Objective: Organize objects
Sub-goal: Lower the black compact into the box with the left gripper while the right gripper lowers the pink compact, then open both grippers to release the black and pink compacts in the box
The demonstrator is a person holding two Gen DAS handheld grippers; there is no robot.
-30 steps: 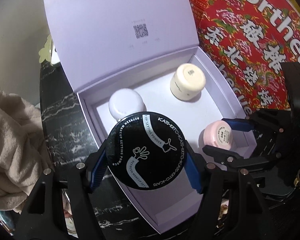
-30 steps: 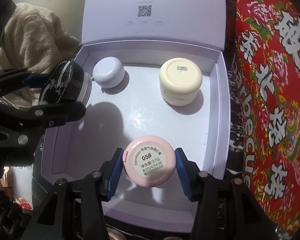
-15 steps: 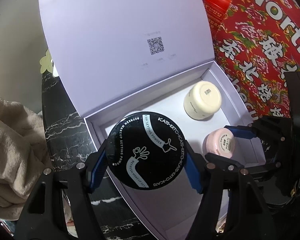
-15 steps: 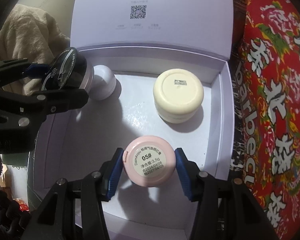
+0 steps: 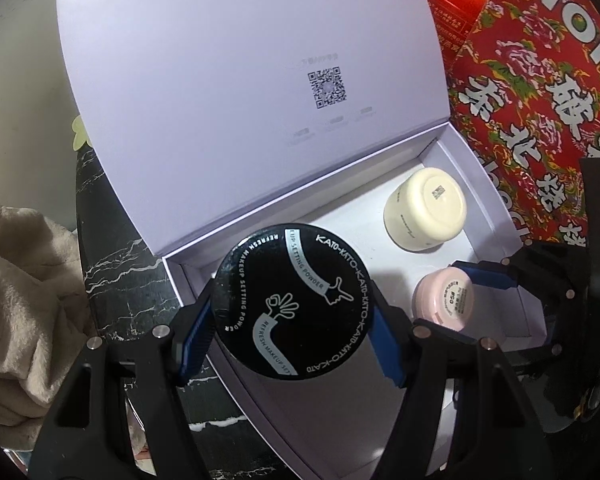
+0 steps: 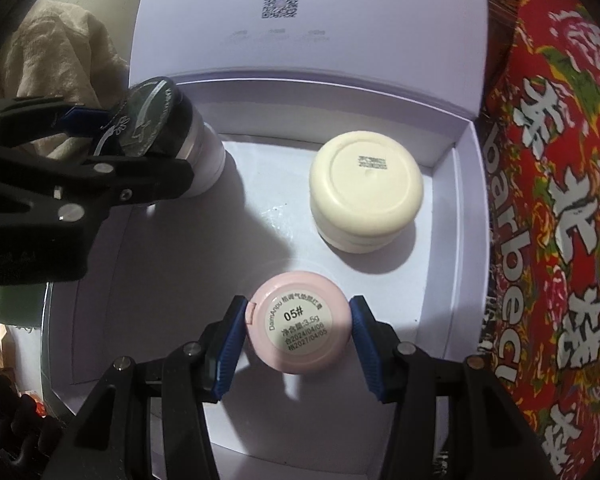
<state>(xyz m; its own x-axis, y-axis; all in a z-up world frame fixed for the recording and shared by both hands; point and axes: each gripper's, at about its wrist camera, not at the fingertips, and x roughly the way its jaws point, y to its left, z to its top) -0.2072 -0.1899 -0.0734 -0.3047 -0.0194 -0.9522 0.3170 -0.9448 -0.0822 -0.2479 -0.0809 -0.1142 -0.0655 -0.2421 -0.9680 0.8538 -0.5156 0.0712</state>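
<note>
Holding: both grippers carry a jar over the open lilac box [image 6: 466, 208], one each, so two items can go in together.
Left gripper [image 5: 290, 332]: pinches the black powder jar [image 5: 292, 304] across its width, blue pads on opposite sides of the lid, lid facing up at the camera; gripping at the widest line keeps a round jar from rolling out.
Black powder jar, place: over the left side of the box, near its far left corner, above the white jar [image 6: 210, 164]; whether the two touch is hidden.
Right gripper [image 6: 296, 338]: pinches the pink jar [image 6: 298, 326] by its sides, label disc up.
Pink jar, place: near the right wall, in the front half of the box floor; I cannot tell whether it rests on the floor or hangs just above it.
Cream jar [image 6: 366, 188]: stands base-up near the far right corner, just beyond the pink jar and apart from it, which leaves the front spot free.
Lid [image 5: 240, 80]: propped back from the far edge, so both grippers come down from above.
Box, setting: sits on a dark marbled table [image 5: 116, 272], a red patterned bag [image 6: 560, 200] along its right edge, a beige cloth [image 5: 16, 292] off its left edge.
Judgement: the white jar seems to crowd the left spot, so the black jar may need floor nearer the front edge.
</note>
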